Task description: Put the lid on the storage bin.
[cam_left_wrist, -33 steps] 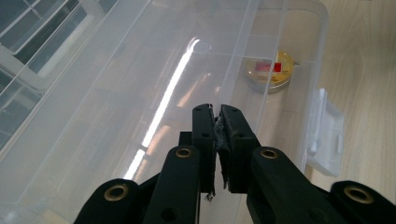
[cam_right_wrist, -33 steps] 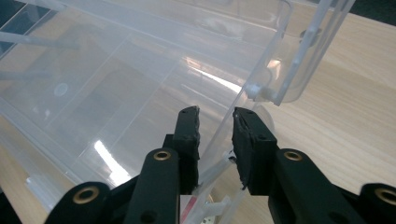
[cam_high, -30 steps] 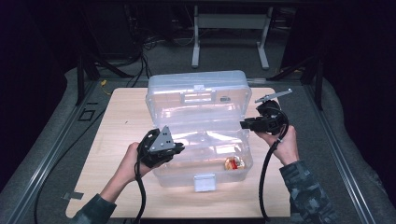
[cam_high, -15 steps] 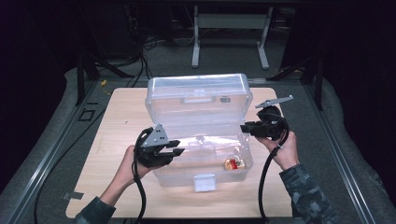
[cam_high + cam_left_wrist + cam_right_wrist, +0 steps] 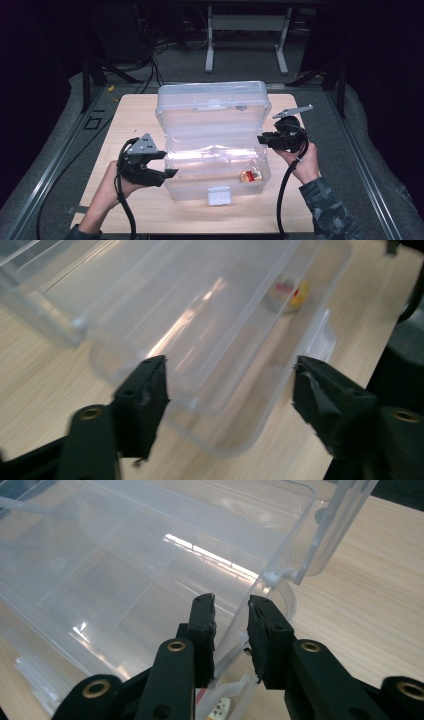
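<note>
Black jaws of the right gripper (image 5: 231, 605) stand narrow, one on each side of the thin side wall of the clear plastic storage box (image 5: 215, 165). In the right gripper view a slim gap shows between each pad and the wall, so I cannot tell whether they pinch it yet. In the high view this gripper (image 5: 265, 140) sits at the box's 3 o'clock edge, near the hinge corner.

Left gripper (image 5: 227, 372): jaws wide, nothing between them. They straddle the box's near rounded corner without touching it. In the high view it (image 5: 170, 172) hovers at the box's 9 o'clock side, low toward the front.

Box stands at the middle of the light wooden counter (image 5: 135, 115), with its clear hinged lid (image 5: 212, 102) upright at 12 o'clock. A small red-and-yellow object (image 5: 250, 175) lies inside the tray toward 4 o'clock. A white latch tab (image 5: 219, 195) hangs at the front wall, 6 o'clock.

Step in hand, as judged: steadying the open box from both sides, right side nearly engaged, left still approaching.

Next move calls for the left jaws to ease inward onto the corner wall and close only lightly, since the plastic is thin and will flex. The right jaws need a firm, square seat on the wall before any lifting or lid swing.
</note>
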Action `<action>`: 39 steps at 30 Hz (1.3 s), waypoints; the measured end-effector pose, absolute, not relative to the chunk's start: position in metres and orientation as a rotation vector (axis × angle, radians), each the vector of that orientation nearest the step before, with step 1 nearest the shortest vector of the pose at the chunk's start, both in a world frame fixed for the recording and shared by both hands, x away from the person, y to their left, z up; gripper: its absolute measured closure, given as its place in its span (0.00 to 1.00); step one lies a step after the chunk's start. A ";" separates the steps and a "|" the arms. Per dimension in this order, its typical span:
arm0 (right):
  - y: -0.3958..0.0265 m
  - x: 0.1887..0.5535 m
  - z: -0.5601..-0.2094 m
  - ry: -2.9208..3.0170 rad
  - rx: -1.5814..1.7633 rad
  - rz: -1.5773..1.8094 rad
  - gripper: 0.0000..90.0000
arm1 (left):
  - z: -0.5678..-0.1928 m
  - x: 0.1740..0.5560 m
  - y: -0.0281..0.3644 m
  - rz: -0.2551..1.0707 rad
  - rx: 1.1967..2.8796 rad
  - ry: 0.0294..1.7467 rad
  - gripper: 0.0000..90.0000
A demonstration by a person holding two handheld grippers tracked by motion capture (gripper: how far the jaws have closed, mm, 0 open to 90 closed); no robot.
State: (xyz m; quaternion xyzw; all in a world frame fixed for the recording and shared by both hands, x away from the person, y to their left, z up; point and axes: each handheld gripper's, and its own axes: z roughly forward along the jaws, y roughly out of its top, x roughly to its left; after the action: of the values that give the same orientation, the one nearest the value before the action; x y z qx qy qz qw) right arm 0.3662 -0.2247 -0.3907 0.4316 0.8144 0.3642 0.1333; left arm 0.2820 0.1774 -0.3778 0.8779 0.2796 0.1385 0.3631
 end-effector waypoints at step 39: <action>-0.246 0.328 -0.391 2.474 1.210 1.200 0.21 | -0.437 0.301 0.239 0.296 2.351 1.028 0.17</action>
State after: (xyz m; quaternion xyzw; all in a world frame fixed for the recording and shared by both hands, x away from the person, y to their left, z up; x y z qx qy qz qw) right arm 0.3279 -0.2464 -0.3911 0.4020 0.8215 0.3986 0.0685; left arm 0.3014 0.2386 -0.4372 0.8748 0.3826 0.1102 0.2759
